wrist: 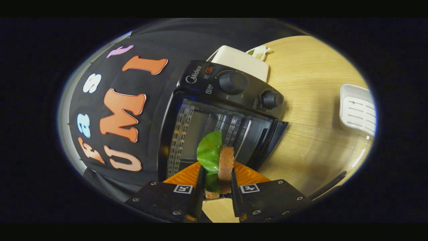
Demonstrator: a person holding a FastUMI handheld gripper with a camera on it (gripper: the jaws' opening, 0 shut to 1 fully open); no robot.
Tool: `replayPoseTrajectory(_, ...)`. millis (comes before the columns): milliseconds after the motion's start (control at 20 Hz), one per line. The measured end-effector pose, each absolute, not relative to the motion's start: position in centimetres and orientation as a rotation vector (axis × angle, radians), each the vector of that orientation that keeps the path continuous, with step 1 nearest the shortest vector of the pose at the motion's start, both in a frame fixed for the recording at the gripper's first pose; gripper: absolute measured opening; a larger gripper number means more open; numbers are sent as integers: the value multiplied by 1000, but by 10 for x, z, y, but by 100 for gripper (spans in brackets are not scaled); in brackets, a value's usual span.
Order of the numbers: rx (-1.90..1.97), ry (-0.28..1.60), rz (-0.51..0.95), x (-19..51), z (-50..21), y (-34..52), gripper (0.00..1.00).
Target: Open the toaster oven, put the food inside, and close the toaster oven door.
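tool (215,182) pinches brown sandwich (224,164) with green lettuce leaf (209,150)

Showing black toaster oven (230,97), green-and-brown food (217,157), pale wood-grain table (311,110), white slotted tray (357,108), cream box (240,62).

Your gripper (215,187), clamped on its load

Both fingers (200,187) press in from either side on the sandwich (220,160), held upright on edge between them, fingers nearly parallel, pointing forward.
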State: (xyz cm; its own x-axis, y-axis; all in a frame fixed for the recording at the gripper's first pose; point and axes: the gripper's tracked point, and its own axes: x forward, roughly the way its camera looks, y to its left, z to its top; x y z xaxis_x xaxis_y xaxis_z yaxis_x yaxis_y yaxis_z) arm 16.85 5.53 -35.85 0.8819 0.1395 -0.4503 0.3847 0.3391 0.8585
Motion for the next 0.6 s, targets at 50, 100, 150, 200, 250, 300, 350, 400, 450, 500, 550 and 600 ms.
replayPoseTrajectory(50,1227,507,-181,172,-360,59,41)
replayPoseTrajectory(100,1207,522,-196,176,-363,63,43)
replayPoseTrajectory(150,1175,538,-212,178,-366,67,48)
replayPoseTrajectory(200,1142,554,-211,178,-368,71,52)
replayPoseTrajectory(250,1125,572,-210,180,-370,75,66)
replayPoseTrajectory(300,1127,594,-209,177,-372,80,74)
replayPoseTrajectory(350,1133,608,-209,174,-371,83,85)
replayPoseTrajectory(400,1134,605,-212,173,-368,86,96)
replayPoseTrajectory(450,1117,597,-215,169,-365,85,97)
replayPoseTrajectory(500,1097,585,-217,165,-363,83,97)
replayPoseTrajectory(550,1079,580,-214,160,-360,81,98)
replayPoseTrajectory(600,1065,584,-211,154,-359,79,98)
